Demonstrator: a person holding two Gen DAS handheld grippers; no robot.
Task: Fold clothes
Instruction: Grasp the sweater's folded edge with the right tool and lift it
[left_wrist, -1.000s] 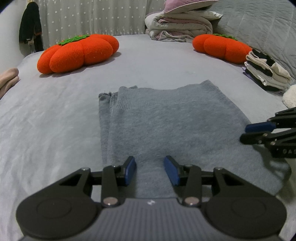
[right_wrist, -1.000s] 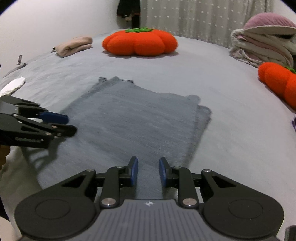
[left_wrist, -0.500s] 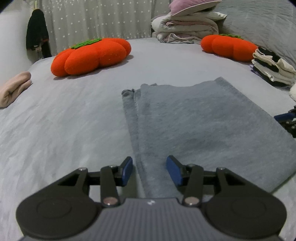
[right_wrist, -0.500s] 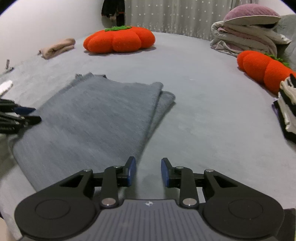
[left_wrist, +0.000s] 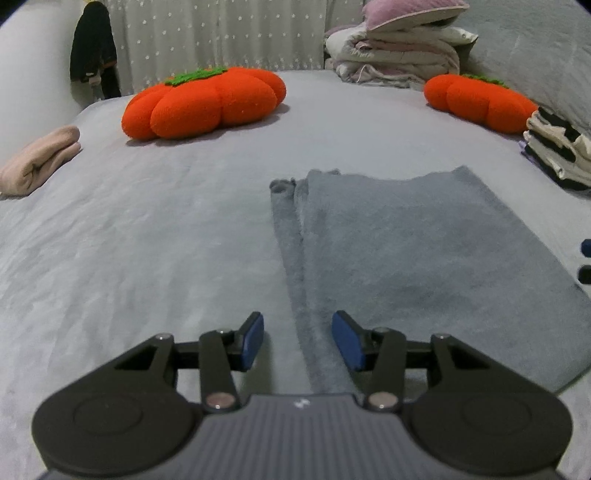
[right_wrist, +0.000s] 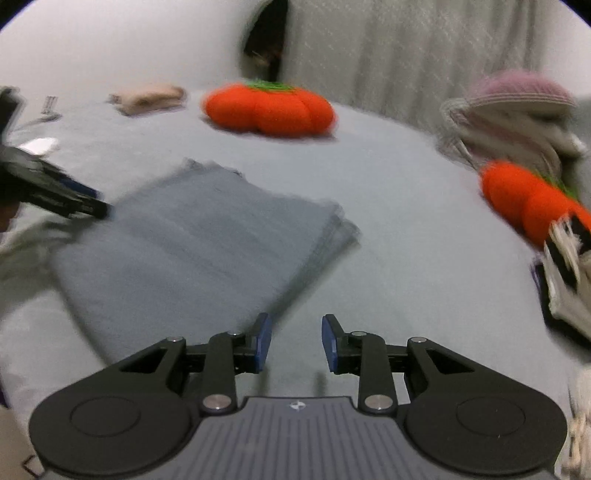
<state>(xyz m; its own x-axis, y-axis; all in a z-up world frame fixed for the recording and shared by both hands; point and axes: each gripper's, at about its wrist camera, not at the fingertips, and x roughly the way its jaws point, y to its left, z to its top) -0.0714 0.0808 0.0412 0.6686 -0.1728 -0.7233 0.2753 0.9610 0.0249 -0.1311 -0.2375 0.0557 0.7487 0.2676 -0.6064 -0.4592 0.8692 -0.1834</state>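
**Visitor:** What's on the bed right now?

**Onlooker:** A grey knit garment (left_wrist: 406, 251) lies flat on the grey bed (left_wrist: 147, 258), laid over on itself into a long panel. Narrow strips of a lower layer peek out along one long side. The left tool (left_wrist: 297, 341) hovers at the near end of that side, its two blue pads spread well apart with the layered edge running between them. It holds nothing.

**Visitor:** And the other one?

**Onlooker:** The right tool (right_wrist: 294, 342) sits at the garment's opposite near corner, also parted and empty, mostly over bare sheet, with the cloth's edge just off its left pad. That view is blurred, so finer detail is lost.

**Visitor:** How far along is the folding?

**Onlooker:** I can't settle that. A panel like this fits a fold just smoothed and let go, or one about to be doubled again.

**Visitor:** If they grip, what matters?

**Onlooker:** My judgement: bite all layers together at each near corner, deep enough that the soft knit won't slip out, and keep both tools level so the edges stay aligned.

**Visitor:** Anything nearby?

**Onlooker:** Ahead of the tools, well clear, sit two orange pumpkin cushions (left_wrist: 205, 103), a pink folded item (left_wrist: 40, 158) and a striped folded stack (left_wrist: 557, 151).
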